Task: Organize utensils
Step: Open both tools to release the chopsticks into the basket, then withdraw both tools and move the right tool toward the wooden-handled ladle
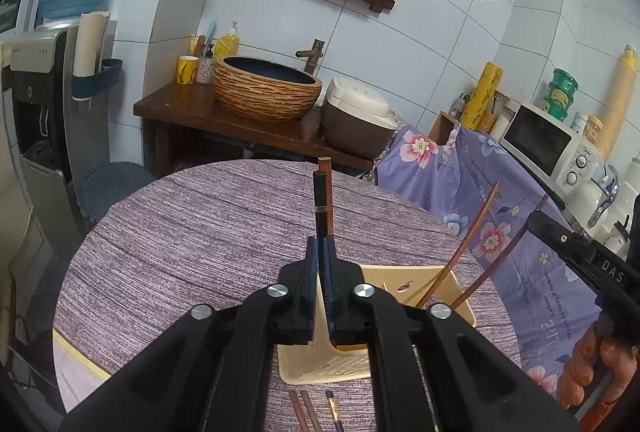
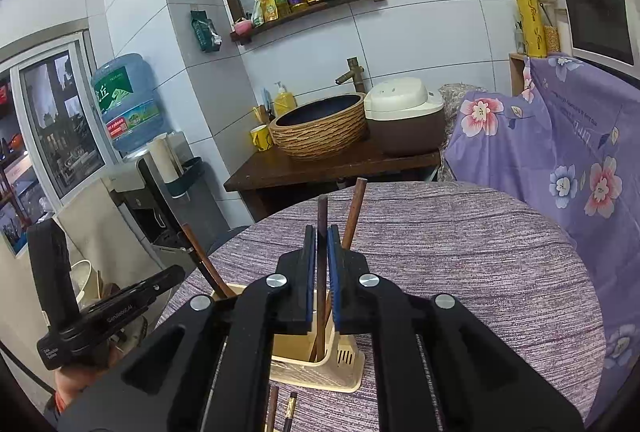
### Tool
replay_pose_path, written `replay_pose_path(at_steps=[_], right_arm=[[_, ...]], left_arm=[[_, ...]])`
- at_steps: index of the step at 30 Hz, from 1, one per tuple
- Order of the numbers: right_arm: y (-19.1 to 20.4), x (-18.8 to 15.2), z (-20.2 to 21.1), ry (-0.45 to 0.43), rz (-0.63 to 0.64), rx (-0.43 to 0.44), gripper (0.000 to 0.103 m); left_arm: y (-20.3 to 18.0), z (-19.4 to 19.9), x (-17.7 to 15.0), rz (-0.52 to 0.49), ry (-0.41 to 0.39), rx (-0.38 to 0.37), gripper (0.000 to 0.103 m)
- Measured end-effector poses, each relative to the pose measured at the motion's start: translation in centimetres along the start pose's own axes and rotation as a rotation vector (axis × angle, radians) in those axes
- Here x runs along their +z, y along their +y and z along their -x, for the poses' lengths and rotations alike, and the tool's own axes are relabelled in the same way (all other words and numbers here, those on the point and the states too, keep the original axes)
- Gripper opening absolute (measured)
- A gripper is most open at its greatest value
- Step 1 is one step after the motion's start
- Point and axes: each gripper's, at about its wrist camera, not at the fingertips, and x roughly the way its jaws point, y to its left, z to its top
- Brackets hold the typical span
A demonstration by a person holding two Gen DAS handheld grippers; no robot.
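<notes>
A beige plastic utensil holder stands on the round table. My left gripper is shut on a dark chopstick with a gold band, held upright over the holder, with a brown chopstick behind it. Two brown chopsticks lean in the holder's right side. My right gripper is shut on a dark brown chopstick that reaches down into the holder; another brown chopstick leans beside it. Loose chopsticks lie on the table near me.
The table has a purple striped cloth. Behind it stand a wooden counter with a woven basin and a rice cooker. A floral cloth covers a unit at right with a microwave. A water dispenser is left.
</notes>
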Motion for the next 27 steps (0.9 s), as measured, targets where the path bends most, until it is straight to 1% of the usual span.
replay_pose_path(at_steps=[1,2,3,5,8,10,12,16,20,21,23,25,27], right_arm=[[0.0,-0.2,0.2,-0.006,0.002,-0.002,0.03],[0.1,-0.5,0.6,-0.017,0.004,-0.008,0.052],[0.1,-0.8,0.9,-0.029,0.007,-0.016,0.059],[0.3,-1.4,1.6,-0.039,0.027,-0.039,0.059],[0.3,-3.0,2.1,-0.02,0.046,-0.066,0.059],[0.3,-4.4,2.3,0.015,0.066,-0.088,0.062],[0.1,-6.2,2.3,0.055,0.082,-0.114,0.062],[-0.8,-10.3,2.4,0.138,0.076,-0.15,0.062],[-2.1,-14.6,2.9,0.204,0.034,-0.181,0.062],[-2.3,-15.6,3.1,0.214,0.028,-0.188,0.062],[-2.5,-17.5,3.3,0.234,0.017,-0.197,0.062],[-2.7,-19.3,3.5,0.263,0.019,-0.202,0.062],[-2.7,-20.8,3.6,0.288,0.026,-0.21,0.062]], left_arm=[[0.0,0.3,-0.2,-0.002,-0.008,0.0,0.032],[-0.1,0.7,-0.4,-0.002,-0.021,0.0,0.056],[0.0,1.3,-0.8,0.001,-0.037,0.002,0.06],[-0.1,2.0,-1.6,-0.017,-0.038,0.014,0.061],[-0.1,2.4,-3.2,-0.046,-0.01,0.037,0.062],[0.3,2.4,-4.7,-0.048,0.029,0.049,0.063],[0.7,2.2,-6.2,-0.054,0.066,0.07,0.063],[1.0,1.5,-9.9,-0.104,0.144,0.115,0.062],[1.2,1.2,-13.7,-0.108,0.225,0.109,0.06],[1.1,1.1,-14.6,-0.107,0.243,0.106,0.059],[0.9,1.0,-16.0,-0.116,0.27,0.11,0.051],[0.7,1.0,-17.3,-0.125,0.291,0.12,0.046],[0.6,1.1,-18.4,-0.118,0.311,0.107,0.044]])
